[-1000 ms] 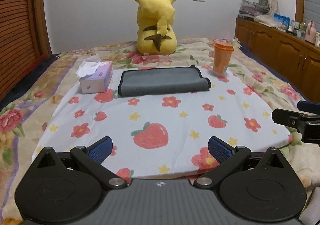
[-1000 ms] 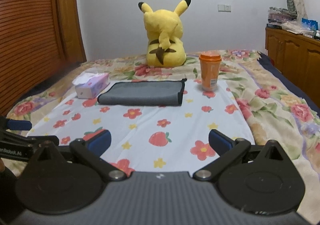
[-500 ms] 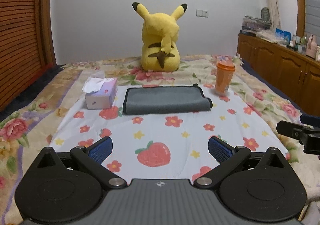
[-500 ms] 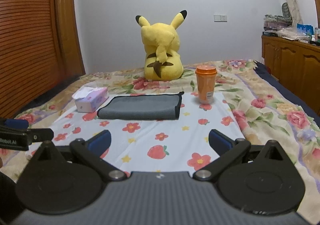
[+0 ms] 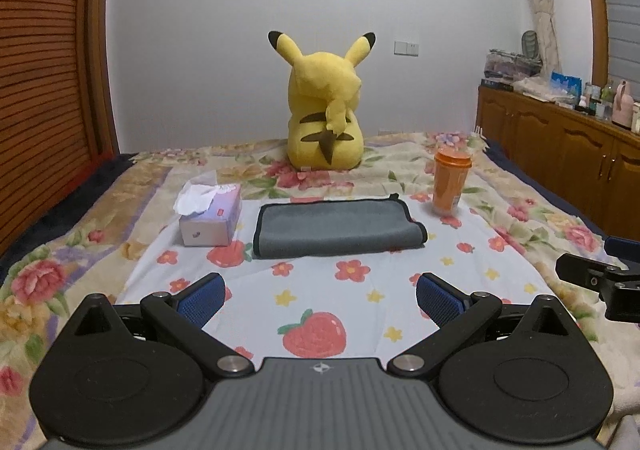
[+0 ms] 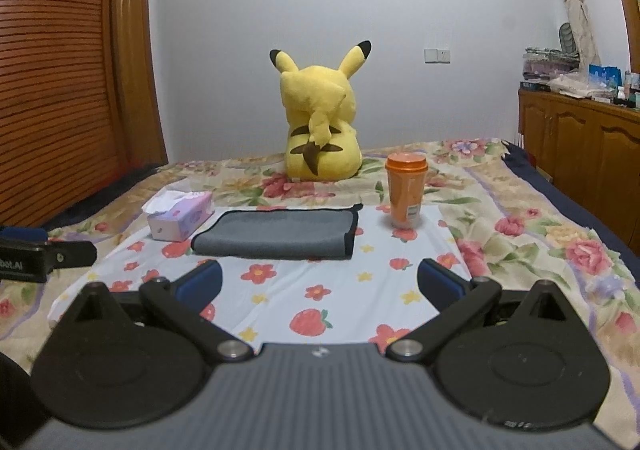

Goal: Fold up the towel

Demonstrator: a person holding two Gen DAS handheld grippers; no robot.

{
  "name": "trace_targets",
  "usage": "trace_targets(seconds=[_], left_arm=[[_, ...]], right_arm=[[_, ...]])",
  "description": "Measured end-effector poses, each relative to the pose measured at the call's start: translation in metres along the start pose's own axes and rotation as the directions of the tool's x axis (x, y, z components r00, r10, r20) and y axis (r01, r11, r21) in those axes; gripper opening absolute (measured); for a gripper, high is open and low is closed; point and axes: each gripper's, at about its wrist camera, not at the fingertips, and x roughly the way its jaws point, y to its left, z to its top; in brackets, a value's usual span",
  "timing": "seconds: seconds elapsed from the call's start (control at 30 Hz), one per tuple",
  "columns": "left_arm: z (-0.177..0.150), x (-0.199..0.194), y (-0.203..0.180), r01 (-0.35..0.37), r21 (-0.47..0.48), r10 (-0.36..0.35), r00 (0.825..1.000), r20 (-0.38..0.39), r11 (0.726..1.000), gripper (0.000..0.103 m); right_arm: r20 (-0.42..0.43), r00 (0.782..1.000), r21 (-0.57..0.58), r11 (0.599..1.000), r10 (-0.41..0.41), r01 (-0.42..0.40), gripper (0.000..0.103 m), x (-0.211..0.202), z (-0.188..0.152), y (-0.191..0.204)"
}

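You have one grey towel (image 5: 336, 228), one tissue box (image 5: 210, 215), one orange cup (image 5: 451, 181) and one yellow plush toy (image 5: 325, 111) on one patterned sheet (image 5: 360, 302), plus two grippers (left gripper (image 5: 318, 300), right gripper (image 6: 320, 286)).

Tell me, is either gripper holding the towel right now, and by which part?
Nothing is held. The left gripper and right gripper are both open and empty, short of the gray towel, which lies folded on the bed.
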Motion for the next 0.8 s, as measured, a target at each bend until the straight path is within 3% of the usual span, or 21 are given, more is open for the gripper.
trace_targets(seconds=[0.37, 0.8], left_arm=[[0.0093, -0.0101, -0.0039, -0.001, 0.014, 0.000, 0.999, 0.045, 1.000, 0.103], [0.0105, -0.0104, -0.0032, 0.007, 0.002, -0.007, 0.999, 0.039, 1.000, 0.103]], right_arm=[[0.039, 0.999, 0.005, 1.000, -0.004, 0.004, 0.103, -0.0069, 0.0045, -0.0030], [0.046, 0.999, 0.009, 1.000, -0.007, 0.006, 0.103, -0.0074, 0.0050, -0.0049]])
